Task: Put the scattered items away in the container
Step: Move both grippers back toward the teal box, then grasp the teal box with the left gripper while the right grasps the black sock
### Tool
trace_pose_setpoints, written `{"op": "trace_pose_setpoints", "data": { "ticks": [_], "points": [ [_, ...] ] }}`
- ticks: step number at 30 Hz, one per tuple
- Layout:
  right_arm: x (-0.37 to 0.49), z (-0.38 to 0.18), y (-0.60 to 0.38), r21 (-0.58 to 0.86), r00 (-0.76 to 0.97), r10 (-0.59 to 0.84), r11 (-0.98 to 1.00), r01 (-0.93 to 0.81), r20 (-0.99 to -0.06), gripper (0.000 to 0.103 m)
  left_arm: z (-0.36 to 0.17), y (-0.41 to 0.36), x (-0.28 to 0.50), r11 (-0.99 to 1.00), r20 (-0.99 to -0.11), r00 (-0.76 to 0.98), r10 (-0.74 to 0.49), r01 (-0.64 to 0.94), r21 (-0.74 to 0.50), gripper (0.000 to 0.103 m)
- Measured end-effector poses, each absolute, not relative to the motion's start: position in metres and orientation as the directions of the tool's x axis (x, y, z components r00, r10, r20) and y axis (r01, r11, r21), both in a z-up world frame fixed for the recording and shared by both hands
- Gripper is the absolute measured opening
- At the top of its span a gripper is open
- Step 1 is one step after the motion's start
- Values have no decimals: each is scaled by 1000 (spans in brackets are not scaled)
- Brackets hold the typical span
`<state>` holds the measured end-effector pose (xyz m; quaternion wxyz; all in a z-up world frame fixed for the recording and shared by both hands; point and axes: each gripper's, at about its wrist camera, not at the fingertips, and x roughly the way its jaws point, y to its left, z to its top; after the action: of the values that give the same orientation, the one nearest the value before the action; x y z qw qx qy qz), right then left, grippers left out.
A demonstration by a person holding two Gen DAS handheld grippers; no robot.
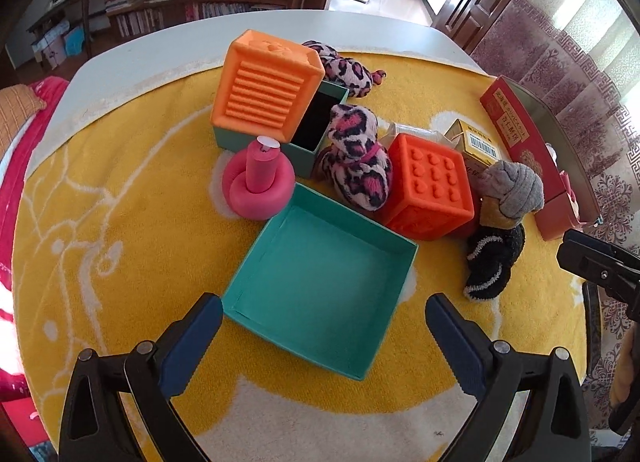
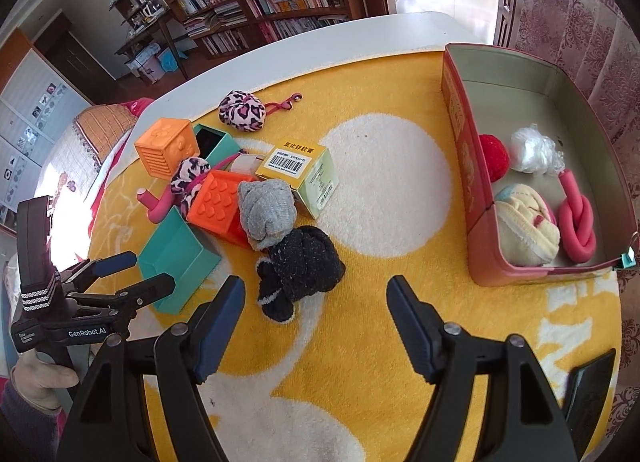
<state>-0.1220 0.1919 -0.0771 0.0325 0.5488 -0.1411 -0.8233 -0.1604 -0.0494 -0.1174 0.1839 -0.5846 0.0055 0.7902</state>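
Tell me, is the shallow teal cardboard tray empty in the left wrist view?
Yes, the shallow teal cardboard tray shows only its bare teal floor, with nothing lying inside it.

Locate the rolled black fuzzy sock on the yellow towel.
In the right wrist view, the rolled black fuzzy sock lies left of centre, directly below the grey rolled sock, just ahead of the right gripper.

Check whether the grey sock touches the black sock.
Touching: the right wrist view shows the grey sock resting against the top of the black sock, no gap.
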Motion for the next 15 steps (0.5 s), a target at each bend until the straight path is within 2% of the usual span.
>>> {"op": "trace_pose_setpoints", "data": {
  "ticks": [9,15],
  "points": [
    [-124,-87,188,258,-370,-195,-958,-129,-908,77,-128,-46,-170,-863,-921,-176,348,-443,-241,102],
    [-129,-92,186,252,-359,-187,-957,-143,-914,77,-139,-35,-170,-849,-928,-156,339,-476,-230,102]
  ]
}}
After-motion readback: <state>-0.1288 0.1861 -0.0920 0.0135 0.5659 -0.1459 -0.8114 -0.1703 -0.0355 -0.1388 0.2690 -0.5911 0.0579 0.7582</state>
